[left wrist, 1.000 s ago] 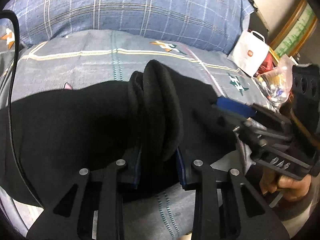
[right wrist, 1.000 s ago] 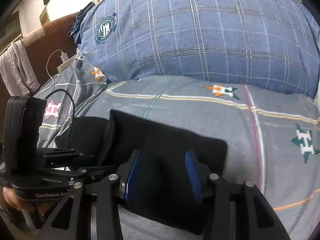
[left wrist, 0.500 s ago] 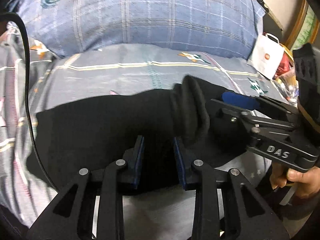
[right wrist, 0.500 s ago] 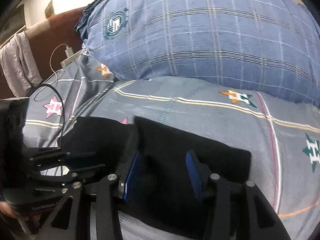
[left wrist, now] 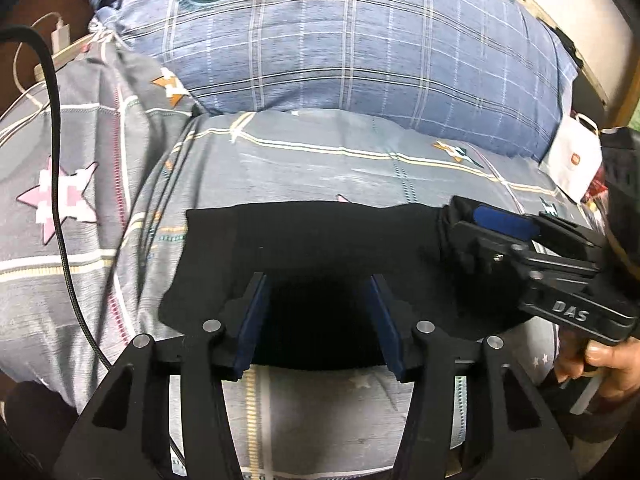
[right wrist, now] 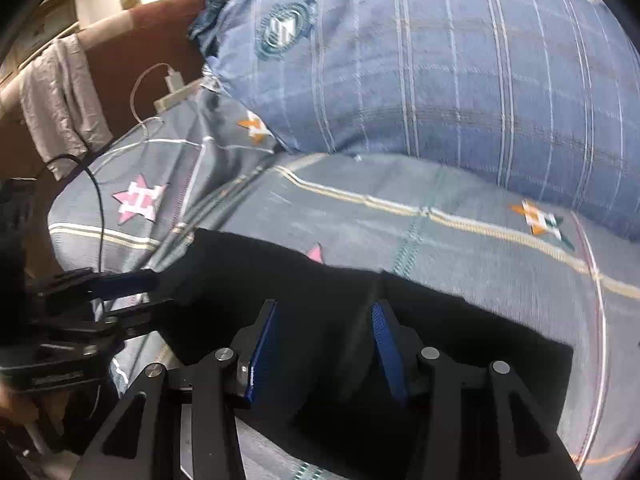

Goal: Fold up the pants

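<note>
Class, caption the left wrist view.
Left hand-held gripper open over black pants on a bedsheet.

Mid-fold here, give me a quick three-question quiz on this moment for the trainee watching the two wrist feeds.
1. True or false: the left gripper is clamped shut on the black pants.
2. Multiple choice: what lies directly behind the pants on the grey bedspread? A) a wooden chair B) a blue plaid pillow C) a laptop
3. Fill in: in the left wrist view, the white paper bag sits at the far ____ edge of the bed.

Key: 1 false, its jaws stand apart over the cloth, as do those of the right gripper; 2 B; 3 right.
</note>
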{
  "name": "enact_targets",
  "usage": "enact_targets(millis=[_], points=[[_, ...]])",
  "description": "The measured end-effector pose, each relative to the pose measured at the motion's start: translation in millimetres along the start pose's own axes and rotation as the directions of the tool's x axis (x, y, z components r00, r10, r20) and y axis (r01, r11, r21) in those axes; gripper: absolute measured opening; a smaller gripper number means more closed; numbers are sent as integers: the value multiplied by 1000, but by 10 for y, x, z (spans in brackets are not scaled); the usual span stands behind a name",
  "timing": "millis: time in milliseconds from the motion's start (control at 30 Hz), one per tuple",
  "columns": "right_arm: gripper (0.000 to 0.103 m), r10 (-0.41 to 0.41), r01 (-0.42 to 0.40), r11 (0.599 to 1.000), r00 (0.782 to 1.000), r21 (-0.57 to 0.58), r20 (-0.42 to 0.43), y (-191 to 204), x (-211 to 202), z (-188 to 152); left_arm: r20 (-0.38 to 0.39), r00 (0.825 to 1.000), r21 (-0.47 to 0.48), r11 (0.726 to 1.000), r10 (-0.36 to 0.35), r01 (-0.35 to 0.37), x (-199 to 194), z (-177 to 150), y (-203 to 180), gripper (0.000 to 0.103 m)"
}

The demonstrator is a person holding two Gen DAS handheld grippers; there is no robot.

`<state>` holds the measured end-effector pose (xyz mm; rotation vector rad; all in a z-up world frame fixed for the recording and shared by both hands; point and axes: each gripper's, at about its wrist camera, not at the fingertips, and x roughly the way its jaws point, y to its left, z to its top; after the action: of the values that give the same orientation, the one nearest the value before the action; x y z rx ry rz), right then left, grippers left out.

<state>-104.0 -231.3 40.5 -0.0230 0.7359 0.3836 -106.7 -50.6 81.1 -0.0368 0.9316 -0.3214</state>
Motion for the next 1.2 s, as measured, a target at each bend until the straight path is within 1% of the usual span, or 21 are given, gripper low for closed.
enact_targets(millis=[133, 233, 367, 533, 600, 667, 700, 767, 800, 867, 933, 1000, 1067, 1133, 1200], points=[[46, 32, -32, 999, 999, -18, 10, 109, -3, 34, 2, 1000, -25, 1000, -1, 1, -28, -23, 71, 51], [47, 13, -13, 1000, 1000, -26, -8, 146, 64, 2, -2, 1000, -27, 1000, 9, -9, -23, -42, 74, 51], [47, 26, -26, 1000, 999, -8, -23, 133, 104, -39, -19, 1000, -42, 999, 4, -5, 18, -61, 104, 51], [47, 58, -59, 998, 998, -26, -33, 173, 158, -39, -44, 999, -97, 995, -11, 7, 67, -111, 221, 51], [47, 68, -70, 997, 996, -35, -50, 180, 250, -50, -54, 998, -128, 992, -25, 18, 76, -133, 283, 51], [48, 70, -72, 997, 995, -21, -74, 153, 353, -64, -59, 998, -160, 987, -36, 26, 65, -155, 341, 51], [48, 69, -70, 998, 993, -9, -95, 135, 423, -78, -59, 997, -180, 983, -52, 41, 48, -173, 383, 51], [48, 77, -78, 997, 991, -8, -108, 142, 476, -80, -49, 995, -219, 973, -82, 69, 8, -202, 460, 63], [47, 85, -87, 996, 991, -13, -105, 162, 490, -65, -40, 995, -240, 968, -89, 77, -9, -221, 509, 71], [48, 100, -102, 995, 990, -15, -101, 189, 502, -21, -32, 994, -279, 956, -100, 87, -30, -247, 582, 72], [48, 109, -112, 993, 990, -23, -92, 220, 519, 44, -43, 992, -312, 945, -118, 99, -5, -267, 649, 72], [48, 113, -116, 993, 990, -33, -90, 259, 557, 109, -63, 991, -328, 941, -114, 87, 32, -281, 678, 72], [48, 117, -121, 992, 989, -37, -93, 282, 594, 153, -65, 992, -327, 942, -108, 81, 42, -277, 681, 72], [48, 121, -126, 991, 988, -46, -99, 313, 641, 195, -67, 991, -330, 940, -114, 86, 55, -290, 675, 72], [48, 124, -131, 990, 986, -54, -107, 336, 683, 228, -74, 988, -346, 933, -133, 99, 74, -320, 674, 72]])
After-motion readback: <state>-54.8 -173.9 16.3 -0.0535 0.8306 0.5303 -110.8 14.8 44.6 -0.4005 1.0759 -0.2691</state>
